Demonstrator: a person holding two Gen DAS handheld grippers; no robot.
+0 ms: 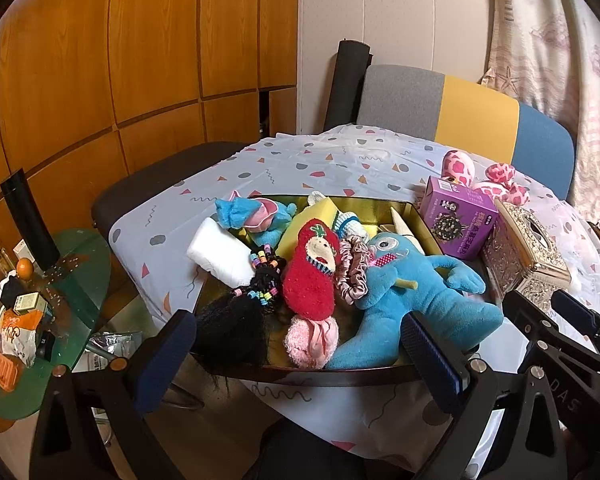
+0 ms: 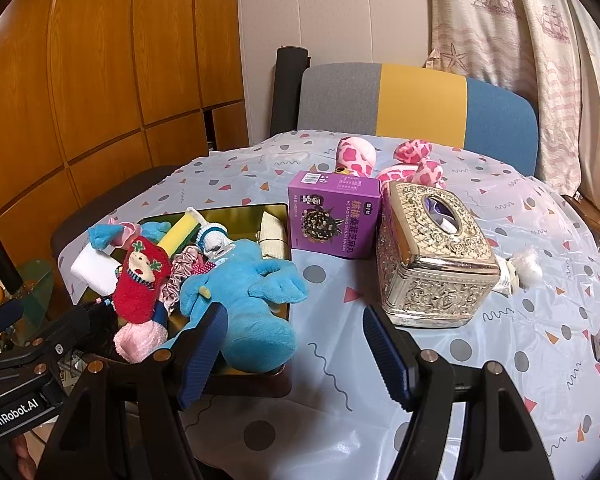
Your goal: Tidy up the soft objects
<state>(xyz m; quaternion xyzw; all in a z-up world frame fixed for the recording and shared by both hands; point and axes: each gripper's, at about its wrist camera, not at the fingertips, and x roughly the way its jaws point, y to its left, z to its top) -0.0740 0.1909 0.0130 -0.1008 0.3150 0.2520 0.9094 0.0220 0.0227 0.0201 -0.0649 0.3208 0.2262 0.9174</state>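
We hold two black hand-held grippers with blue ribbed pads low over a table covered in a white cloth with coloured shapes (image 2: 340, 288). The left gripper (image 1: 300, 344) is spread wide and empty at the near edge of a shallow gold metal tray (image 1: 364, 204). The right gripper (image 2: 292, 344) is also wide and empty, poised over bare cloth just right of the tray.

The soft things are heaped in the tray: one large blue plush creature (image 1: 416, 292) spilling over the near right rim, one red fuzzy Christmas sock (image 1: 312, 272), one pink fluffy sock (image 1: 312, 340), one pink satin scrunchie (image 1: 354, 276), one black braided hairpiece with coloured beads (image 1: 240, 312), one yellow sponge (image 1: 312, 220), one small blue and pink plush (image 1: 256, 216) and one white folded cloth (image 1: 220, 256) hanging over the left rim.

One pink spotted plush (image 2: 384, 160) lies outside, on the far side of the table behind a purple cardboard box (image 2: 332, 216) and a silver embossed tissue box (image 2: 432, 252).

We judge the next step to be tidying what overhangs. It would go best by pinching the blue plush through its thick body, not a limb, and lifting before shifting it, so that the neighbouring socks are not dragged out.
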